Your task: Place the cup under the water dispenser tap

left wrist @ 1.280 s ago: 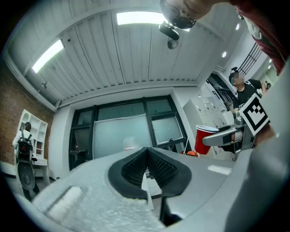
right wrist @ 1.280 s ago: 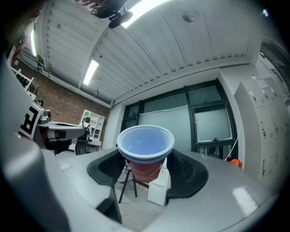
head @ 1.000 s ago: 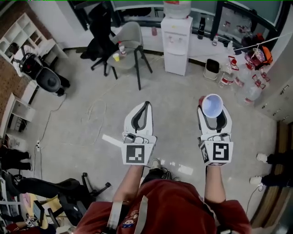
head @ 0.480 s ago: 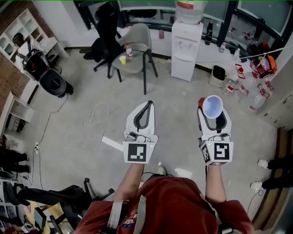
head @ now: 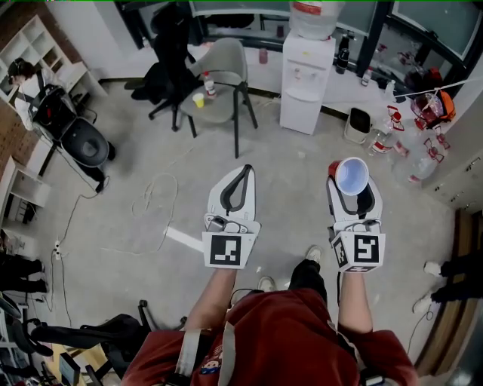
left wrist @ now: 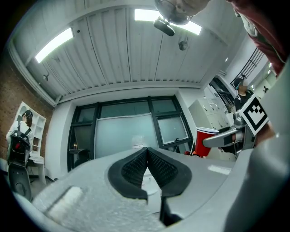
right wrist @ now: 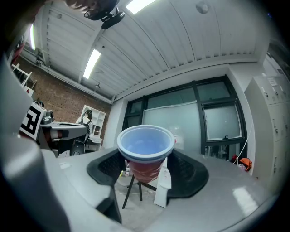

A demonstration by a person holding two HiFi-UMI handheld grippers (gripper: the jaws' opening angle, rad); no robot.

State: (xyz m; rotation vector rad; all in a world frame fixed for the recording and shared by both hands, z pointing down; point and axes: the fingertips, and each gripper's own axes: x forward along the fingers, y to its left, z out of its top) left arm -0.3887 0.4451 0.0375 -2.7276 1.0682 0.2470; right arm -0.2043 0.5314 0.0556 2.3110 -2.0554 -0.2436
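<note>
Grey concrete floor (head: 302, 173) spreads out below us, scuffed and bare in the middle. Dark-framed windows (left wrist: 127, 131) run along the far wall, a panelled ceiling carries strip lights (left wrist: 53, 44), and a brick wall (right wrist: 59, 97) closes the left side.

We see the white water dispenser (head: 306, 75) standing against the window wall, with its bottle (head: 313, 15) on top. Just left of it stands a grey chair (head: 223, 60) with a small yellow tumbler (head: 198, 99) and a little flask (head: 207, 84) on its seat. Beyond the chair is a black office chair (head: 170, 53). Right of the dispenser a small bin (head: 356, 123) sits on the floor, and farther right is a cluster of large water jugs (head: 383, 137).

A pale cable (head: 155, 200) loops over the floor to our left, near a white strip (head: 183, 239). White shelves (head: 34, 45) fill the upper left corner, where a person (head: 19, 71) stands by a black wheeled machine (head: 83, 143). Someone's white shoes (head: 434, 265) show at the right edge.

Our right tongs (head: 352, 185) grip the red cup (head: 352, 175) upright, the pads pressing its sides below the pale rim. We hold it in the air, well short of the dispenser, and bare floor lies between the two. The grey chair stands off to the left of that line and the bin to the right.

Our left tongs (head: 243, 172) are closed, pad against pad, with nothing between them. They are held level beside the right ones.
</note>
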